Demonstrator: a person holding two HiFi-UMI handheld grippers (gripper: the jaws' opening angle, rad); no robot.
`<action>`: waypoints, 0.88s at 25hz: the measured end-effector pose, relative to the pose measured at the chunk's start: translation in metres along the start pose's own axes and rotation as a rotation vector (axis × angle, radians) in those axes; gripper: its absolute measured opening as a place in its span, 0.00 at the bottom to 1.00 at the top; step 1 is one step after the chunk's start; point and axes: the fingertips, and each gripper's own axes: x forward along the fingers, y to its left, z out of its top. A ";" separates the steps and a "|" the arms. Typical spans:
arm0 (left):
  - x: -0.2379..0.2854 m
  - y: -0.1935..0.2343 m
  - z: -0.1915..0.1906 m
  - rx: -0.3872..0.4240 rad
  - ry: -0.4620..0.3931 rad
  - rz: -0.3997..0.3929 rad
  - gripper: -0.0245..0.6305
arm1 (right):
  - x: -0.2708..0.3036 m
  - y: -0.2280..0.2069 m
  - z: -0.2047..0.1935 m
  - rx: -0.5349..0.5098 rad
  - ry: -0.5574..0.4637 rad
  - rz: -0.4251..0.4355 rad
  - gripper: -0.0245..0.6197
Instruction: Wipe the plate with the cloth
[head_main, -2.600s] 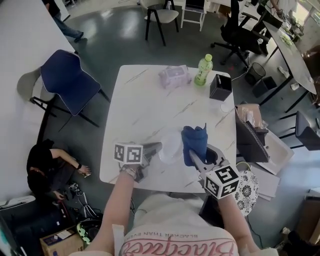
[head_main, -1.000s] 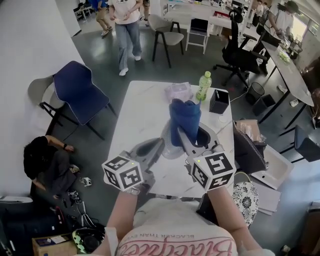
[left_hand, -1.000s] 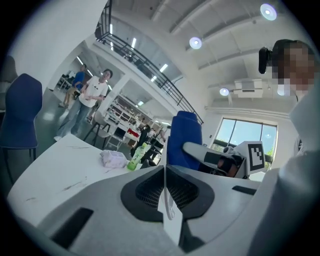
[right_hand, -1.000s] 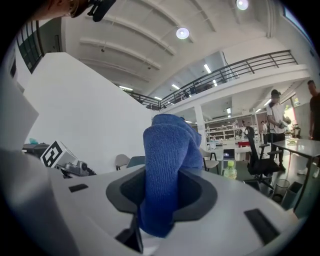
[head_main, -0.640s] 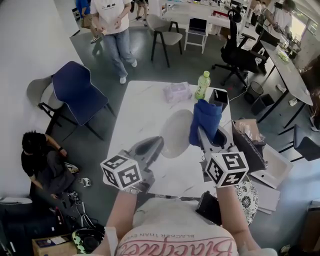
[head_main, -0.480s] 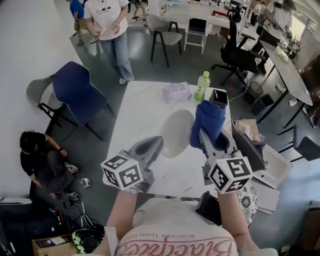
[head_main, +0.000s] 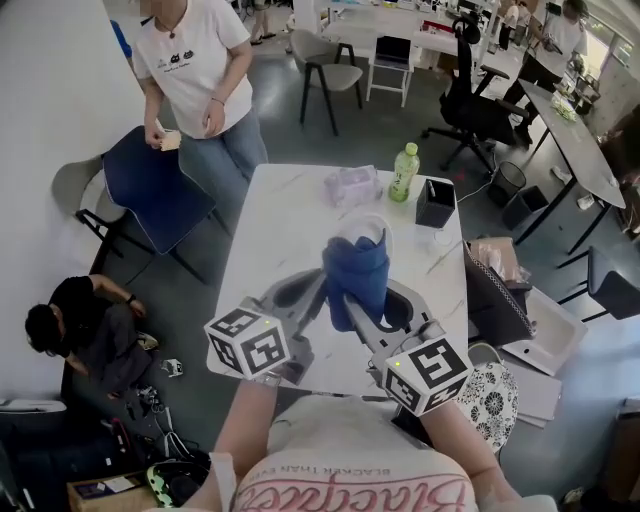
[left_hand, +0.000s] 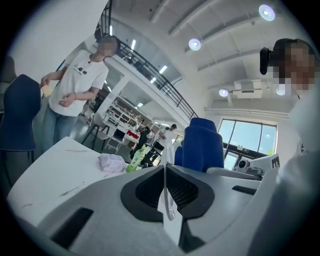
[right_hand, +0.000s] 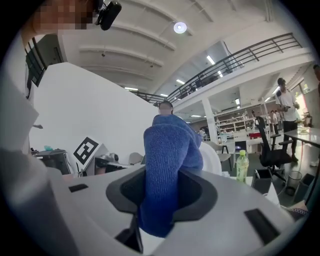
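White round plate (right_hand: 211, 157) is off the white marble-look tabletop (head_main: 275, 215), stood on edge in the air. Left gripper (head_main: 306, 292) jaws are closed on its rim, the thin edge pinched between them. Held upright, probably to present one face to the other hand. Right gripper (head_main: 352, 308) jaws are clamped on a bunched blue terry cloth (head_main: 357, 270), with the wad sticking out past the tips as a soft wiping head. Cloth sits across the plate's face; touching or just off, cannot tell. Judgement: wiping under way; the narrow rim pinch may slip under sideways pressure
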 end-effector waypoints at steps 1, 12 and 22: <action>0.000 -0.001 0.000 -0.001 0.002 -0.004 0.06 | 0.003 0.004 -0.003 -0.005 0.011 0.009 0.23; 0.004 -0.004 -0.002 -0.005 0.009 -0.024 0.06 | -0.003 -0.039 -0.035 0.007 0.093 -0.126 0.23; 0.014 0.004 0.021 0.169 -0.073 -0.003 0.06 | -0.045 -0.099 -0.011 0.060 0.036 -0.254 0.23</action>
